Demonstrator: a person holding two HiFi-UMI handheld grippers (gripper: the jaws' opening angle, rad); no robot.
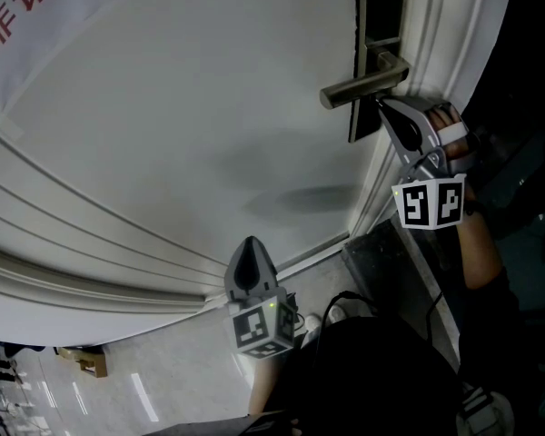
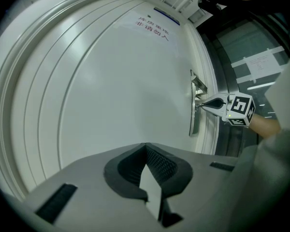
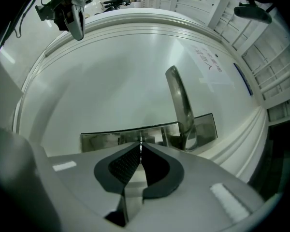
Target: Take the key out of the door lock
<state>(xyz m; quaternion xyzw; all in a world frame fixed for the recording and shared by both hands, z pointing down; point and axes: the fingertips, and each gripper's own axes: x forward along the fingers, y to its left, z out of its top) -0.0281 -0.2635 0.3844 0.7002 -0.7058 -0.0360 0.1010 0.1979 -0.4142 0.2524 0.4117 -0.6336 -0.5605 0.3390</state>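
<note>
While the right gripper (image 1: 381, 105) reaches up from the right with its tips just under the handle (image 1: 363, 86), the hand (image 1: 450, 130) behind it is raised and its forearm runs down along the door's edge. Its 2 jaws are closed to a thin slit against the steel lock plate (image 3: 111, 138). A sliver of metal at their tips looks like the key (image 3: 140, 140), seated at the plate, though it is too small to make out clearly. The left gripper (image 1: 250, 248) hangs lower and well apart from the lock, pointing at the bare face of the door (image 1: 163, 134) with its jaws pressed together on nothing. The door is white, with raised mouldings curving round its panel and red print (image 1: 9, 12) near one corner. A pale glossy floor (image 1: 145, 384) shows below, and dark glass (image 2: 251, 57) stands beside the frame.
</note>
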